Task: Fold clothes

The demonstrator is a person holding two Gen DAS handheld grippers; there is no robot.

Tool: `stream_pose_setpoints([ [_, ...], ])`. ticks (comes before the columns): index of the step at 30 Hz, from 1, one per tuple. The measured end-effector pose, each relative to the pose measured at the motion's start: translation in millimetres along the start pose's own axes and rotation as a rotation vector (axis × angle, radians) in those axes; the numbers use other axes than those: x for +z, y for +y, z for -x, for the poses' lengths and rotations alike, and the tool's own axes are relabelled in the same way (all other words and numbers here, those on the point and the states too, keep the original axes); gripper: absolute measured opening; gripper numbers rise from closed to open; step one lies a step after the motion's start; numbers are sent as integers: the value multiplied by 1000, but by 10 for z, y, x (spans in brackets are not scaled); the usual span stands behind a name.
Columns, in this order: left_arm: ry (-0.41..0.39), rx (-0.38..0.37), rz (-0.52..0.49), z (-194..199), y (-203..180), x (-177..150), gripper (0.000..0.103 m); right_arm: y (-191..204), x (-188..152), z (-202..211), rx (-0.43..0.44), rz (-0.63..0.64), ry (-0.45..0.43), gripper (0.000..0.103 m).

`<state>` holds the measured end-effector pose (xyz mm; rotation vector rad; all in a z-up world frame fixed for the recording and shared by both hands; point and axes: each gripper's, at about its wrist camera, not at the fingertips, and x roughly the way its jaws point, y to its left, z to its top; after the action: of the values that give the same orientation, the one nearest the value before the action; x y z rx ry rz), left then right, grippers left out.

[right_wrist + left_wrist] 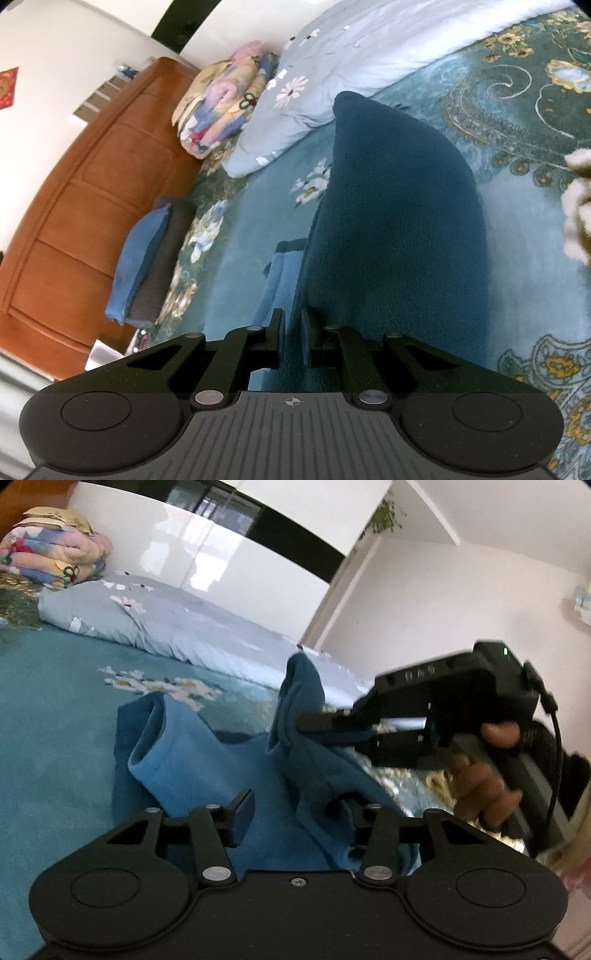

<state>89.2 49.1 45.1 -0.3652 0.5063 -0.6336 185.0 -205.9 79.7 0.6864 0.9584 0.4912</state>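
On the bed (55, 709) our left gripper (295, 812) stands half open astride the fleece (192, 753), one finger buried in a fold; soft, light, floppy, best pinched at edges; right gripper (291, 339) clamps its raised hem.

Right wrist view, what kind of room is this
Most likely a bedroom. A patterned teal bedspread covers a bed, a wooden headboard stands at its end, and a folded floral quilt sits beside a pale blue duvet.
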Motion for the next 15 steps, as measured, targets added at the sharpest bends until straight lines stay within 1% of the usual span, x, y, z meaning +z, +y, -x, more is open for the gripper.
stream_pose_setpoints([
  [2,-15,-2,24,-52,-7,-6,43,1,4,-6,-2,2,2,8],
  [4,-24,-8,48,-101,-12,-10,25,8,12,-14,-4,2,2,8],
  [5,-24,-11,58,-114,-15,-12,19,27,24,-6,-7,11,2,8],
  [6,-26,-11,66,-120,-22,-16,10,49,37,4,-11,21,2,9],
  [8,-31,-10,75,-126,-35,-22,8,93,63,25,-18,42,1,12],
  [10,-36,-3,73,-118,-41,-20,7,146,115,78,-25,75,-8,21],
  [11,-34,-3,77,-116,-36,-17,7,176,161,116,-35,92,-22,23],
  [12,-34,-7,80,-112,-31,-15,7,205,210,149,-53,107,-36,30],
  [13,-34,-12,84,-104,-25,-14,7,244,269,176,-96,130,-57,38],
  [15,-34,-22,90,-92,-17,-11,7,322,398,210,-192,179,-101,41],
])
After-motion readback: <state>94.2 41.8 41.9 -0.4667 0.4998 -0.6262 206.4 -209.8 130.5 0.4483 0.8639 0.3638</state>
